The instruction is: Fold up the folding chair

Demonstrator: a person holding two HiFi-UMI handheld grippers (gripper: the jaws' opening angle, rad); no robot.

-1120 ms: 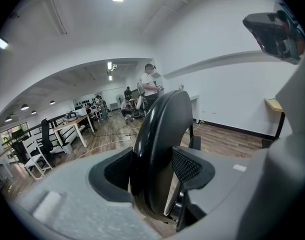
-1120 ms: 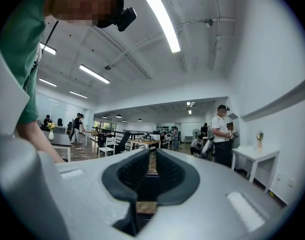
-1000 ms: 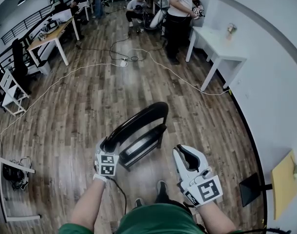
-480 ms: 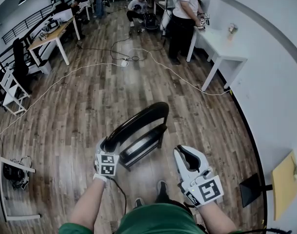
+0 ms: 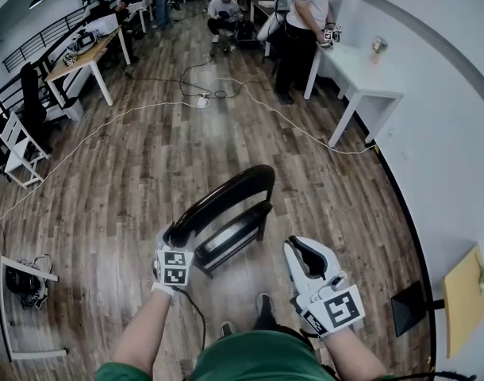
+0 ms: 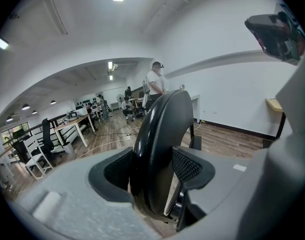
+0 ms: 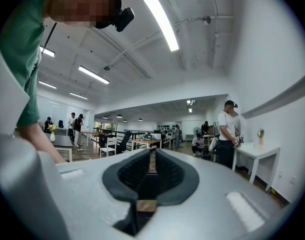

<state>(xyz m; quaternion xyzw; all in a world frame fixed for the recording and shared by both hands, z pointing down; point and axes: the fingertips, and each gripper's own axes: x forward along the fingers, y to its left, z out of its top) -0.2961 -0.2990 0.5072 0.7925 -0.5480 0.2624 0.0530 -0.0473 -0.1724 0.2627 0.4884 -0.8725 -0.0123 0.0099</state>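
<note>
On the wood floor (image 5: 147, 173) near a white table (image 5: 361, 82), the left gripper (image 5: 172, 241) clamps the folding chair (image 5: 234, 193), the right gripper (image 5: 297, 251) clenched empty.

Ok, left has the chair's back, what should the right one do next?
Probably open the right gripper and bring it to the seat. Its jaws are shut on nothing, apart from the seat, while the left gripper is clamped on the backrest.

It was an open-plan office or lab workspace. A wood-plank floor (image 5: 147, 181) was crossed by loose cables (image 5: 198, 100). Wooden-topped desks (image 5: 77, 58) and a black office chair (image 5: 32, 94) stood at ten o'clock, white tables (image 5: 369, 82) at one o'clock, and people (image 5: 305, 30) worked at twelve. Strip lights (image 7: 161, 21) hung overhead.
</note>
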